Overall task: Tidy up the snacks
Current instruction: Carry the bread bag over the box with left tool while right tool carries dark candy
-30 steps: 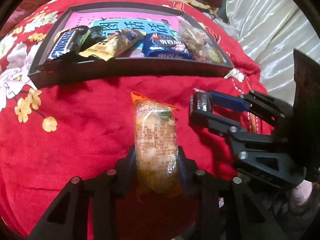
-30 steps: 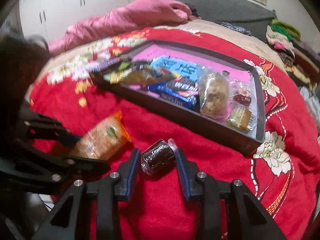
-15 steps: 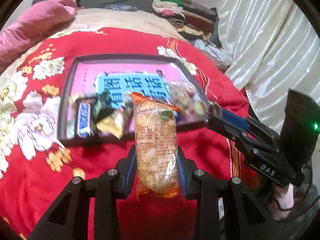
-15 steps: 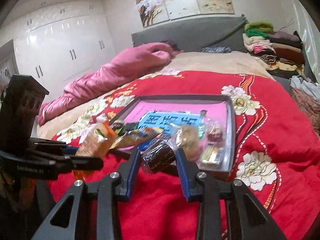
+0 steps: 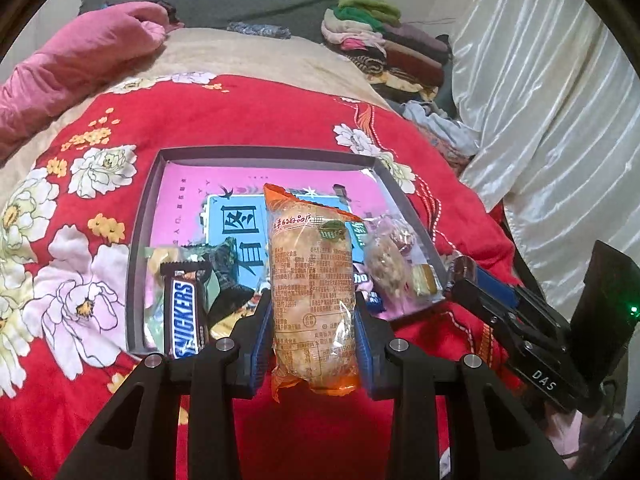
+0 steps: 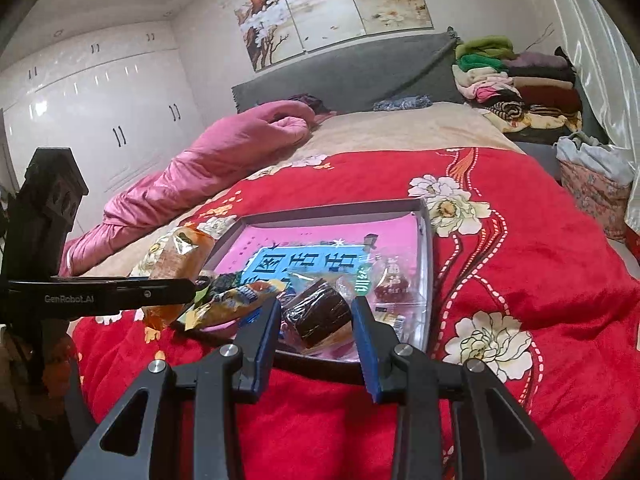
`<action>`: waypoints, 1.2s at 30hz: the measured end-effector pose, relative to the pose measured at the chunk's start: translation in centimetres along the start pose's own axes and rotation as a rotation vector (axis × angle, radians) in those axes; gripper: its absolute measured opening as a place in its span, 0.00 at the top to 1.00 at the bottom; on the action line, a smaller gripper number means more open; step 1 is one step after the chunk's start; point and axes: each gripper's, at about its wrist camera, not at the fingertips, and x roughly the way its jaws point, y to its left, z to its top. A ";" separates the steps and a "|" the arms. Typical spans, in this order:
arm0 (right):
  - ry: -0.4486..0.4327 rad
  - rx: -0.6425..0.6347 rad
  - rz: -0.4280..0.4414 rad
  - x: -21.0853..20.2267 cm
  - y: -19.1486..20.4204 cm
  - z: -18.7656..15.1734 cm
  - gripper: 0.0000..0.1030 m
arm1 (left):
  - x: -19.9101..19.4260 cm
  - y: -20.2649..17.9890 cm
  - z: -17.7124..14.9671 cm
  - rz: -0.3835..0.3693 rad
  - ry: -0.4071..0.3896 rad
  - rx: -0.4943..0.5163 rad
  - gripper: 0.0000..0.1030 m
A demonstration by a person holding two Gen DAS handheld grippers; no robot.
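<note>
Between left gripper [image 5: 312,322] fingers: orange-ended pastry pack [image 5: 312,292], clamped, above tray [image 5: 136,240] near edge. Right gripper [image 6: 316,316] fingers clamp dark wrapped cake [image 6: 318,314] over tray. Inside tray: Snickers bar [image 5: 184,320], other wrapped snacks.

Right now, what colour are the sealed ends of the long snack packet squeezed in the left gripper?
Orange, seen best in the left wrist view on the long clear-wrapped snack packet.

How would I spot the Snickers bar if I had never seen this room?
Find the red flowered bedspread, then the shallow grey tray lying on it. The Snickers bar lies in the tray's near left corner, the only dark wrapper with big white block letters; its neighbours are green, yellow or clear.
</note>
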 end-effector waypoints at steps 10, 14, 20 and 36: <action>-0.002 0.037 -0.017 0.8 -1.3 0.4 0.64 | 2.2 0.1 -0.2 0.011 0.032 0.004 0.64; 0.003 0.051 -0.026 1.2 -1.7 0.3 0.64 | 2.8 0.2 -0.4 0.018 0.039 0.010 0.64; 0.033 0.066 -0.045 2.1 -2.0 0.1 0.64 | 3.8 0.4 -0.3 0.029 0.056 0.012 0.64; 0.094 0.031 -0.047 3.9 -1.2 -0.3 0.64 | 5.0 0.8 -0.2 0.041 0.069 0.006 0.64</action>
